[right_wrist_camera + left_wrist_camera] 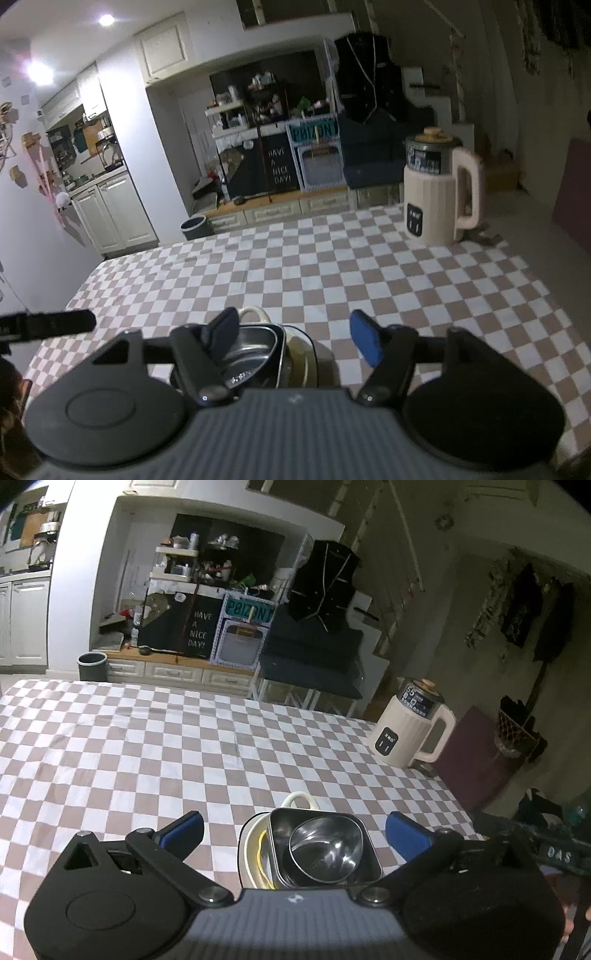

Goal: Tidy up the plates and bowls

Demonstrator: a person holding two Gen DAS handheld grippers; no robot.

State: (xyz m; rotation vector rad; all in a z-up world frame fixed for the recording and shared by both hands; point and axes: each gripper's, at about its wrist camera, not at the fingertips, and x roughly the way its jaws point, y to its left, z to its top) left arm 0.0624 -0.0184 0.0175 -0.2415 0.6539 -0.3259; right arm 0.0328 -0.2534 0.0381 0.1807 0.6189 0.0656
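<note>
Below my left claw, seen from the left wrist camera, a nested stack of dishes sits on the checked tablecloth, close to the near edge of the table. My two blue-padded fingers stand wide apart, one on each side of the stack, touching nothing. The stack has a round, shiny steel bowl inside a square steel tray with rounded corners, and that rests in a cream dish with a yellow inner rim. A cream loop handle sticks out from the far side, pointing away from me. The cloth is soft, slightly creased, in brown and white squares. A tall cream kettle with ribbed sides stands well apart at the far right corner.

From the right wrist camera, my right claw is also spread open and holds nothing. Its left finger hangs in front of the steel tray; the right finger is over bare cloth. The stack lies left of centre, its cream dish showing on the right, handle pointing away. The kettle stands far right.
</note>
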